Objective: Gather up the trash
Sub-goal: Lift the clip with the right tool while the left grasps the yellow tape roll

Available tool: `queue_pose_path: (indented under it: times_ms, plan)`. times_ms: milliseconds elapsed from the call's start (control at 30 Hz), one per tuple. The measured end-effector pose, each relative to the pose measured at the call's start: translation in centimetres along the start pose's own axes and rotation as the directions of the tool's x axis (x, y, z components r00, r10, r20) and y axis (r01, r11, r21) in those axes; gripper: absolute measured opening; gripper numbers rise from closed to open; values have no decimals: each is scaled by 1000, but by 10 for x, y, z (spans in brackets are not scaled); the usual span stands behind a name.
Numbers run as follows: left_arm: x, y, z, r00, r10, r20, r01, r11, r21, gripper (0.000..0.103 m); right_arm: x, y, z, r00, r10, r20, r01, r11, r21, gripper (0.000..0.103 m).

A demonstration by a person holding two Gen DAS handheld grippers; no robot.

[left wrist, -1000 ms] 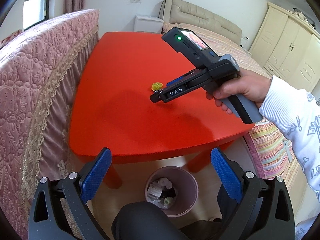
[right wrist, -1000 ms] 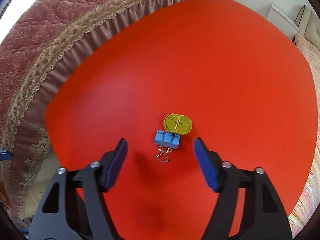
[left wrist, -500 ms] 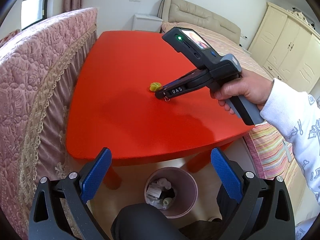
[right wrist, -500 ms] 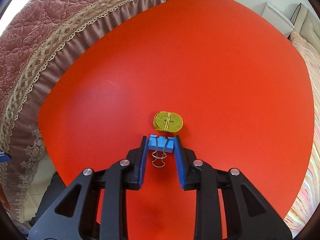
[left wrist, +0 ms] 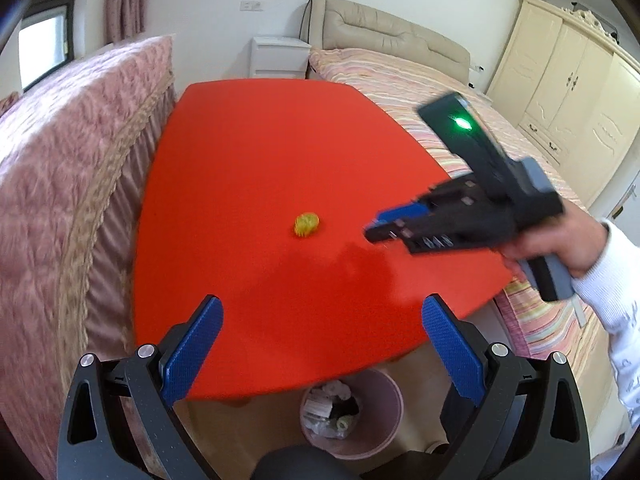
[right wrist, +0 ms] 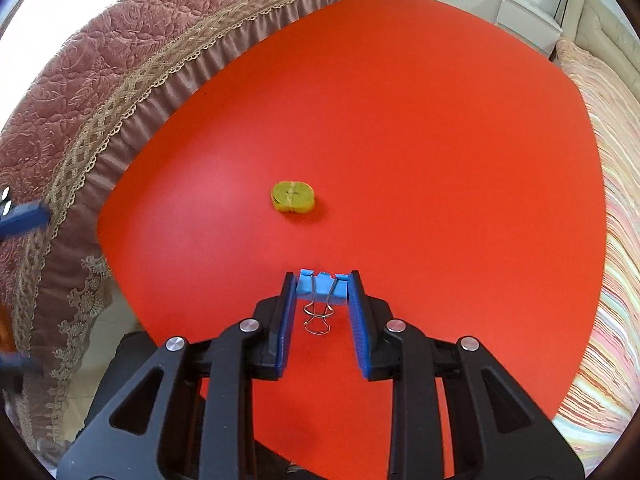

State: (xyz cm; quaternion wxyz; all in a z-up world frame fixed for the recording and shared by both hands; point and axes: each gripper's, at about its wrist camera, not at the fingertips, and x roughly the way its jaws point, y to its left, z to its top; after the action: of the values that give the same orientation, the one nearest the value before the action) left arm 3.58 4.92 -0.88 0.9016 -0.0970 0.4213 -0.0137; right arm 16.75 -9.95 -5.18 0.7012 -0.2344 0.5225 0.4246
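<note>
The right gripper [right wrist: 322, 286] has its blue pads [right wrist: 285, 312] clamped on the two flat sides of the blue binder clip [right wrist: 321, 287], with the wire handles hanging down between the jaws, toward the camera. The clip appears lifted clear of the red table [right wrist: 440, 140], though its height above the surface cannot be judged. Grip is near the pad tips only; keep the squeeze constant during transport, since a smooth clip body held this shallowly is likely to slip or pivot. Carry the clip toward the near edge of the table, then beyond it to the pink waste bin [left wrist: 394, 396] standing on the floor just past that edge. Bring the fingertips over the bin mouth before releasing, and release from low, because a small hard clip will probably bounce off the rim. The left gripper [left wrist: 320, 344] holds its pads wide apart with nothing between them, above the near edge. The yellow coiled roll [right wrist: 293, 198] remains near the middle of the table, well apart from every edge; it is the probable next item. Avoid sweeping the right gripper across it while withdrawing.
</note>
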Motion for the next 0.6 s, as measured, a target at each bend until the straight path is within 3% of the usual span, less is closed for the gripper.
queue_pose_path:
  times_ms: [333, 600]
  plan:
    - [54, 7, 53, 994, -8, -112, 12, 999, 38, 96, -12, -11, -7, 1000, 6, 0, -6, 999, 32, 25]
    - [119, 3, 78, 969, 13, -248, 1, 998, 57, 96, -17, -16, -17, 1000, -2, -7, 2, 999, 50, 25]
